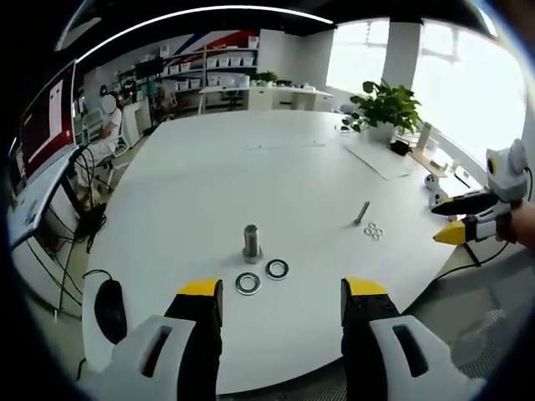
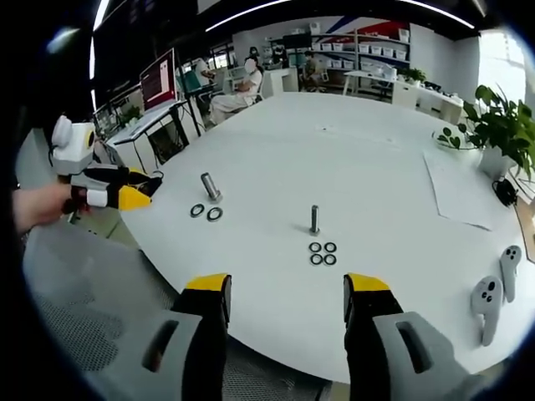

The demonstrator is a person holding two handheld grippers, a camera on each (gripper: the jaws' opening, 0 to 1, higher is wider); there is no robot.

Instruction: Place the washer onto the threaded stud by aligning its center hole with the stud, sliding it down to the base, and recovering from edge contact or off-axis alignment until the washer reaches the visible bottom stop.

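1. Jaws of the left gripper [image 1: 282,299] stand wide apart at the bottom of the left gripper view, yellow tips, nothing between them, hovering at the near edge of the white table [image 1: 276,180].
2. Large washers: two lie flat just beyond those tips, one [image 1: 247,283] nearer, the other [image 1: 277,268] beside it to the right, apart from each other.
3. Thick stud [image 1: 252,241] stands upright just behind the pair, bare, no washer on it.
4. Thin stud [image 1: 362,212] sits farther right, with small washers [image 1: 373,230] clustered just beside it.
5. Right gripper [image 1: 452,222] enters the left gripper view from the right edge, off the table; cannot tell its gap there.
6. Right gripper view: own jaws wide apart, empty [image 2: 287,299], at the table edge.
7. Four small washers [image 2: 323,252] lie in a square near the tips, thin stud [image 2: 314,219] upright just behind them.
8. Controllers [image 2: 495,288] lie at right.
9. Potted plant [image 1: 383,109] at the far side, paper sheet [image 2: 458,190] near it.
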